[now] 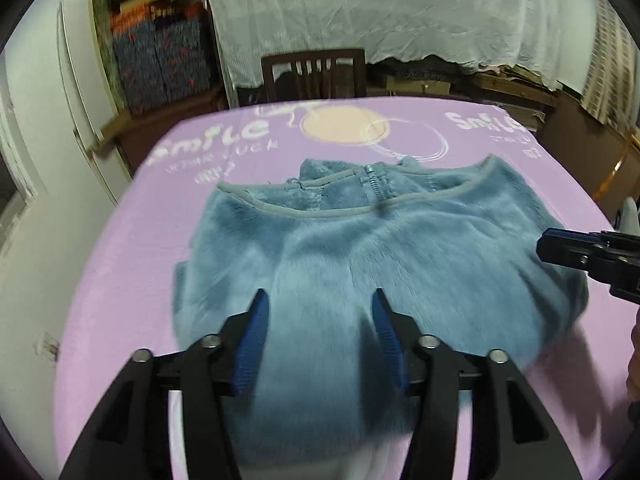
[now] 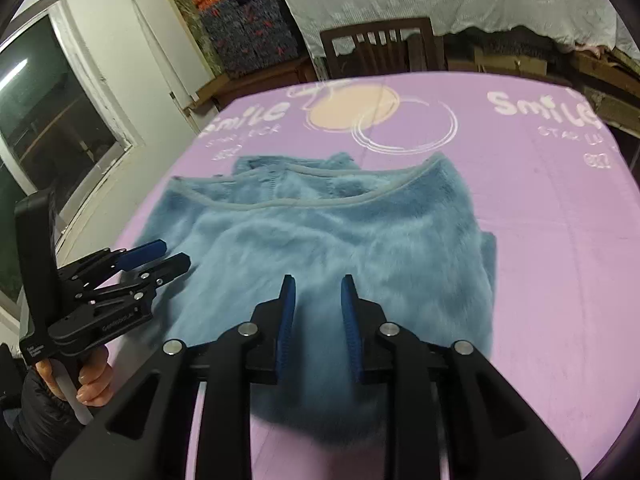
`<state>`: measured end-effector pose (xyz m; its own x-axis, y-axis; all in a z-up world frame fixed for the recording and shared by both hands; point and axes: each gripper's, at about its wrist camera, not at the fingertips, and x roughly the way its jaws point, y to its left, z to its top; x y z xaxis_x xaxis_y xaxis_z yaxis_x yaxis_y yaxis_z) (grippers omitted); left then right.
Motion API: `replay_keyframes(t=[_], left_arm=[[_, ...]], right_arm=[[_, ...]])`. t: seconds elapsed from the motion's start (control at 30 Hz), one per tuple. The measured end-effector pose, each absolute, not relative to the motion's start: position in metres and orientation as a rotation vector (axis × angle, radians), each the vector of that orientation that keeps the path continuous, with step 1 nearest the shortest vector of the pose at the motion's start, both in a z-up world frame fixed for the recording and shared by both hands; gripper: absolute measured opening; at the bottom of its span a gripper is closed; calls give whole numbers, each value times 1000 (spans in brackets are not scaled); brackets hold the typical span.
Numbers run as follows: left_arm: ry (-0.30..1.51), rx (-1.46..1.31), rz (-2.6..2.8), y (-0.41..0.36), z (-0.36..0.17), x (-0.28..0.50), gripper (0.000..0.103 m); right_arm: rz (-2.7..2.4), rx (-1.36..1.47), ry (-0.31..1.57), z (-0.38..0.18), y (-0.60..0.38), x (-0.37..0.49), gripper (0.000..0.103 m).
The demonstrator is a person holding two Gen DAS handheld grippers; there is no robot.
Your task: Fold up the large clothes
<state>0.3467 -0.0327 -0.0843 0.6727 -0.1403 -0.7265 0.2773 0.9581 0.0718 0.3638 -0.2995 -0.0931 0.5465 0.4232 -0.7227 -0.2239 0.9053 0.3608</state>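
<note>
Directly ahead: blue fleece garment (image 1: 380,264) beneath both parted tools.

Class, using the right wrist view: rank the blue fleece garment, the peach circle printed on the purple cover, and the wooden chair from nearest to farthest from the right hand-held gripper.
1. Blue fleece garment: directly under and ahead of the right hand-held gripper.
2. Peach circle: printed on the purple cover, beyond the garment's collar.
3. Wooden chair: behind the table's far edge.

Garment (image 1: 360,248) lies at frame centre on table cover (image 1: 120,280); chair (image 1: 314,72) behind, upper centre; stacked boxes (image 1: 160,60) upper left.
</note>
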Motion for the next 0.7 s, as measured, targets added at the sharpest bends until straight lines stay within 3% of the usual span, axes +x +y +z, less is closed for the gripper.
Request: replay_keyframes(t=[0.2,0.3,0.7], left_arm=[[808,239,-224,-31,-105,332,58],[834,227,-225,-27,-122,342,64],[802,271,-213,-32,-126,338,65]], right_arm=[[370,241,917,-105,-295,332,24],[357,240,951,-124,-292,331,24],[431,316,936,-141,-302,331,24]])
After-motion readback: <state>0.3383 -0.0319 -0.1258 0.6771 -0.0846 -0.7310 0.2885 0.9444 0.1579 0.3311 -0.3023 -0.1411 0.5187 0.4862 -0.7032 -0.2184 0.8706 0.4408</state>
